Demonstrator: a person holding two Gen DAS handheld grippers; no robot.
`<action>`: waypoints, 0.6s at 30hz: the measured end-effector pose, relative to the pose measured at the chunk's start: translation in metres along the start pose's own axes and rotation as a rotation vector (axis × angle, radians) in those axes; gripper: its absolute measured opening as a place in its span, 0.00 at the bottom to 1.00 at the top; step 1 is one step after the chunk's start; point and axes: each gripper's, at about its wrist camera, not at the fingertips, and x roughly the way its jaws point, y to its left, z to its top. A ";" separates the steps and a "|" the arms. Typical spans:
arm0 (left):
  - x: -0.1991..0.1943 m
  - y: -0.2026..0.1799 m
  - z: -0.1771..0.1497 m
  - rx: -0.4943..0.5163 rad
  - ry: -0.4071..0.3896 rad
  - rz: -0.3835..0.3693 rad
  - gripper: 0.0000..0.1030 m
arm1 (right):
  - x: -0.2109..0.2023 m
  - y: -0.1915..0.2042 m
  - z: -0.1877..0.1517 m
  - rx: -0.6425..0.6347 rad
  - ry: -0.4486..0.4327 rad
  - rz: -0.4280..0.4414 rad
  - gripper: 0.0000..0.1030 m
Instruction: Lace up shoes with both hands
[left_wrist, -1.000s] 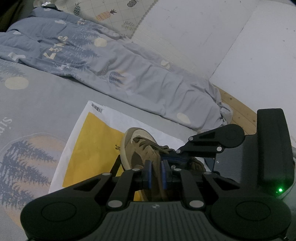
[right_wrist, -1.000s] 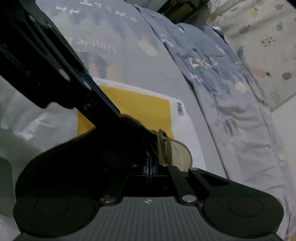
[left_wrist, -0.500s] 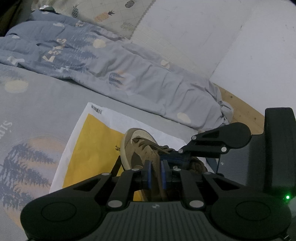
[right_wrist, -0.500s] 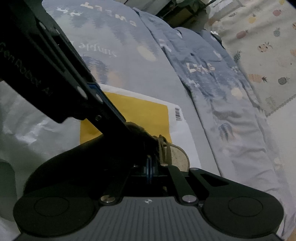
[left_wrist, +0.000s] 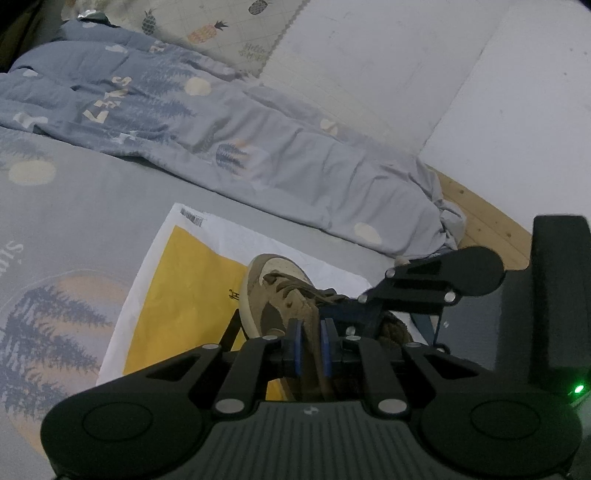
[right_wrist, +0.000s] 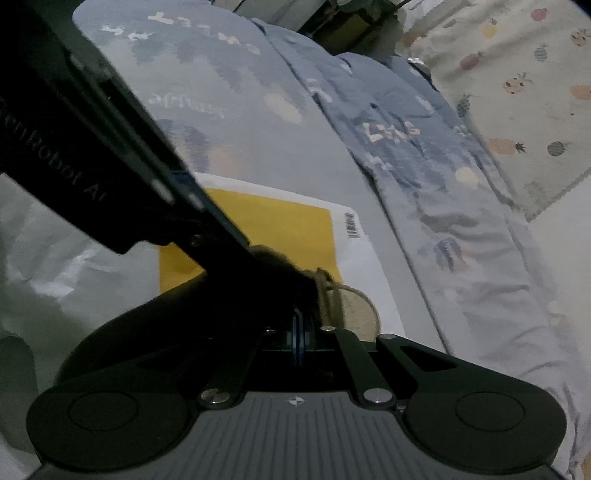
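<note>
While both pinch brown laces, left gripper (left_wrist: 311, 347) narrow, right gripper (right_wrist: 300, 341) shut; suede shoe (left_wrist: 275, 295).

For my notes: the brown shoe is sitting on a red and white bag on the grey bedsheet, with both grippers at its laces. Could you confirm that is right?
Not quite: the bag under the brown shoe is yellow and white, not red, as the left wrist view shows. The rest stands.
</note>
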 end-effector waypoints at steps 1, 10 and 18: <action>0.000 -0.001 0.000 0.002 0.000 0.001 0.08 | -0.002 0.000 0.001 0.003 -0.007 0.003 0.00; 0.000 -0.001 0.000 -0.014 0.000 -0.001 0.09 | 0.004 0.009 0.005 -0.019 -0.013 -0.004 0.00; -0.006 0.017 0.003 -0.193 -0.069 -0.045 0.13 | 0.004 0.012 0.000 0.056 -0.055 -0.032 0.00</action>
